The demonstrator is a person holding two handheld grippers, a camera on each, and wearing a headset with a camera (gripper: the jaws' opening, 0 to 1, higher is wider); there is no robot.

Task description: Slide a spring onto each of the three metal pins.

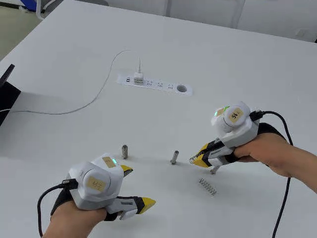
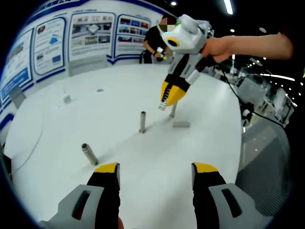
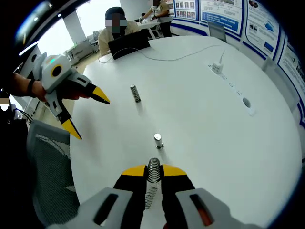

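Starting at the near left of the white table (image 1: 208, 59), the left gripper (image 1: 137, 187) is held in a hand with its yellow-tipped jaws spread wide and nothing between them. Just beyond it stands the left pin (image 1: 125, 151), upright, with a fitted spring (image 3: 135, 93) coiled around its shaft. To the right of that, well apart, the middle pin (image 1: 174, 157) stands upright and bare, its flat head plain in the right gripper view. Further right, the right gripper (image 1: 198, 160) is pinched tight on a second spring (image 3: 153, 169), which sticks out past the tips and runs back between the jaws; the tips point left and down towards the table. Directly under this gripper is the right pin (image 1: 214, 170), partly hidden by it, and I cannot tell whether the held spring touches it. Nearer than that pin, a loose spring (image 1: 207, 186) lies flat on the table. At the far side lies a white power strip (image 1: 153, 84) with a white charger (image 1: 138, 78) plugged in, and a thin cable (image 1: 92, 101) curves off across the table to the left
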